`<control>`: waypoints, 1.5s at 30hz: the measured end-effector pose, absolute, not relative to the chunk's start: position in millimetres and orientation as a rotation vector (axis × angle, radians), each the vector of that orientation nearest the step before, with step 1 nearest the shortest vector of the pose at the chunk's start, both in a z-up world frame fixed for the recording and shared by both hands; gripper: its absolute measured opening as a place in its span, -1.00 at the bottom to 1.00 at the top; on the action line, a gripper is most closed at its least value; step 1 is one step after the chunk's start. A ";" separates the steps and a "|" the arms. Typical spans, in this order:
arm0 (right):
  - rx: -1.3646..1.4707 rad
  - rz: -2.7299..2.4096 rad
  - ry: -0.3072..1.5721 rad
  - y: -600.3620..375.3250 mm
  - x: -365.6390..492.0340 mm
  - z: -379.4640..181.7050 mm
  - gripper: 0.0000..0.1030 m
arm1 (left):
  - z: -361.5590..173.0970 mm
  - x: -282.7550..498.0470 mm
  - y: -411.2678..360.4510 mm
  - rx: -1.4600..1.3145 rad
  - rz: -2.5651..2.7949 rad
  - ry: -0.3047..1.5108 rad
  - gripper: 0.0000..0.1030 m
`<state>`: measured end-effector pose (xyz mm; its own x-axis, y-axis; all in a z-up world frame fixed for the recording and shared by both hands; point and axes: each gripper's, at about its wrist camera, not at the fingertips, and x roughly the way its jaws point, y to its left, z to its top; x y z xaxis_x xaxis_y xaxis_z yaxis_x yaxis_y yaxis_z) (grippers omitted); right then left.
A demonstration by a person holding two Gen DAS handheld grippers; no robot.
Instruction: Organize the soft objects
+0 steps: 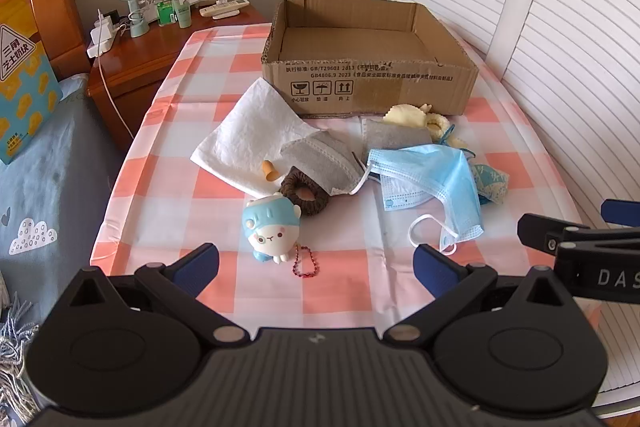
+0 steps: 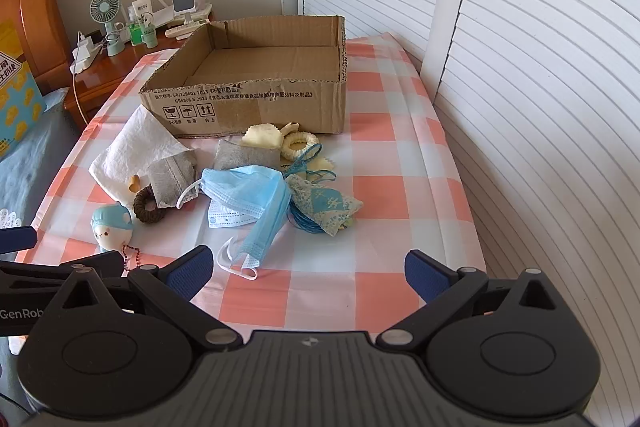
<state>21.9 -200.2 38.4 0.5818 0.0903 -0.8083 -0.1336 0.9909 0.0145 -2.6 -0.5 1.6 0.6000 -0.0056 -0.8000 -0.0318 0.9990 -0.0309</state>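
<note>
1. Left gripper [image 1: 316, 267]: jaws spread fully wide, nothing between them, above the near edge of the checked tablecloth [image 1: 340, 303]
2. Right gripper [image 2: 308, 269]: likewise wide open and holding nothing
3. Cardboard box [image 1: 372, 83]: open-topped, at the far end of the table, its visible floor bare
4. Soft items lie in a loose heap just in front of the box: white cloth [image 1: 248, 135], grey mask [image 1: 320, 163], blue mask [image 1: 436, 179], brown hair tie [image 1: 306, 193], patterned pouch [image 2: 328, 207]
5. Squishy toy [image 1: 272, 229]: nearest the left gripper, untouched
6. Pale yellow pieces [image 2: 262, 137] touch the box front; possibly cloth
</note>
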 end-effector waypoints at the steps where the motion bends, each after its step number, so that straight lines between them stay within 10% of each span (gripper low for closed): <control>1: -0.049 0.130 0.941 -200.0 22.0 38.4 1.00 | 1.9 -2.7 -0.4 -0.043 0.016 0.927 0.99; 45: -0.049 0.128 0.921 -203.8 21.8 43.0 1.00 | 6.2 -2.7 -2.7 -0.037 0.014 0.914 0.99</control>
<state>21.8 -203.8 43.0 0.5984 0.0894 -0.7962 -0.1313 0.9913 0.0126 -2.7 -2.7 6.2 0.6104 -0.0039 -0.7921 -0.0280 0.9993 -0.0265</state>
